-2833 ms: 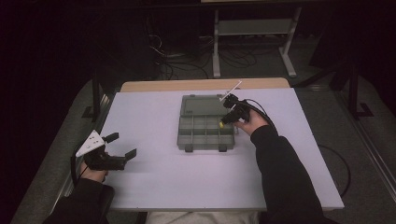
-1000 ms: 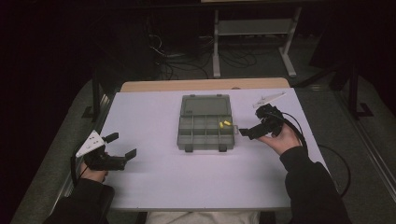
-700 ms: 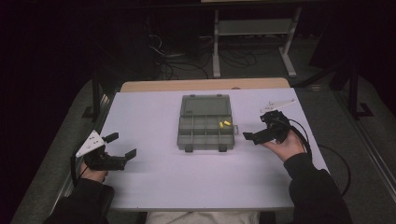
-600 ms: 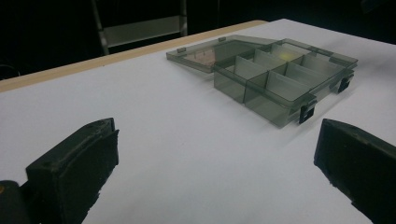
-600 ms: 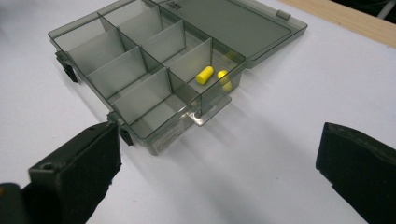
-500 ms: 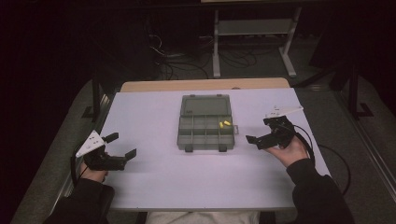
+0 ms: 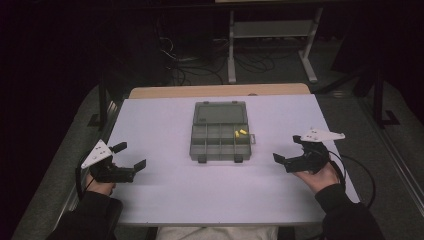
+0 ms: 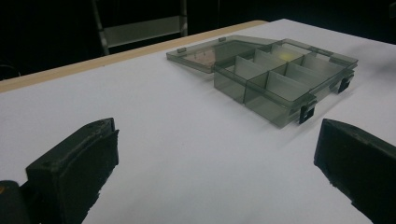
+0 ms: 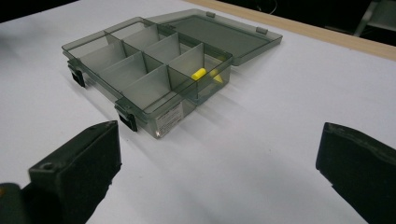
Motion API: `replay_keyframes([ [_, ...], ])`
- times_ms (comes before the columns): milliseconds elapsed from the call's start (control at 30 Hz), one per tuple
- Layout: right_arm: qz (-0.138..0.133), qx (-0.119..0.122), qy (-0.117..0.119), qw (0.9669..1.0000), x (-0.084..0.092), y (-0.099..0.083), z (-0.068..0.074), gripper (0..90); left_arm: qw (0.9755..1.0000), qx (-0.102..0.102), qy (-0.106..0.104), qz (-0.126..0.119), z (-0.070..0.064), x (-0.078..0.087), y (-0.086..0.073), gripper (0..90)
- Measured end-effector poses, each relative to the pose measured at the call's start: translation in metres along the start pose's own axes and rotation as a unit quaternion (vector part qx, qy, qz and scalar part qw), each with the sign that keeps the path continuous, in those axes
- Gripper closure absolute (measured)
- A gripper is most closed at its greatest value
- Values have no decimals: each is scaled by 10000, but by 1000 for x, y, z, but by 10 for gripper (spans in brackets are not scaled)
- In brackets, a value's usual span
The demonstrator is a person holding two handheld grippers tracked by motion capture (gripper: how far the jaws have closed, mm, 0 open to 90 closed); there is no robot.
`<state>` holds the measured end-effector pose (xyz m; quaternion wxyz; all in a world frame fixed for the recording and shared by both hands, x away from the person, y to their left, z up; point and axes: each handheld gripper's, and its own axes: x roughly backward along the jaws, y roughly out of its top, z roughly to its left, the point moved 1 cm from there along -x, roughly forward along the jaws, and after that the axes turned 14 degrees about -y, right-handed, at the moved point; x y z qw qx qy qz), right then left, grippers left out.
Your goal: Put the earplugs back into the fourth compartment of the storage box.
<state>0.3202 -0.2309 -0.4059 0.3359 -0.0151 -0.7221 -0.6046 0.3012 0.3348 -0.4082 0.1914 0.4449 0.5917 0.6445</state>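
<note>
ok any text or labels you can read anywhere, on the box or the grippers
No text can be read. The one candidate is a small pale sticker on the near end wall of the organizer box, by its corner latch: its print is too small and blurred to make out. The left gripper and right gripper show no markings.

The person is wearing dark long sleeves [image 7: 345,215] that are reaching down to the wrists, and pale cloth is showing at the lap below the table edge. Each hand is carrying a black two-jaw tool, the left gripper [image 7: 131,156] and the right gripper [image 7: 289,151], each topped by a pale grey three-cornered plate [image 7: 95,153] with small dark dots. A thin black cable [image 7: 361,172] is looping from the right one, and the blocky jaw pads [image 8: 74,175] are looking matte, scuffed and rough-edged.
</note>
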Motion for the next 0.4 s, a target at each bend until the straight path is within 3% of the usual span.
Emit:
replay_keyframes([
  [400, -62, -90, 9, 9999, 7, -18, 0, 0, 10000, 0, 1, -8, 0, 0, 0, 0],
])
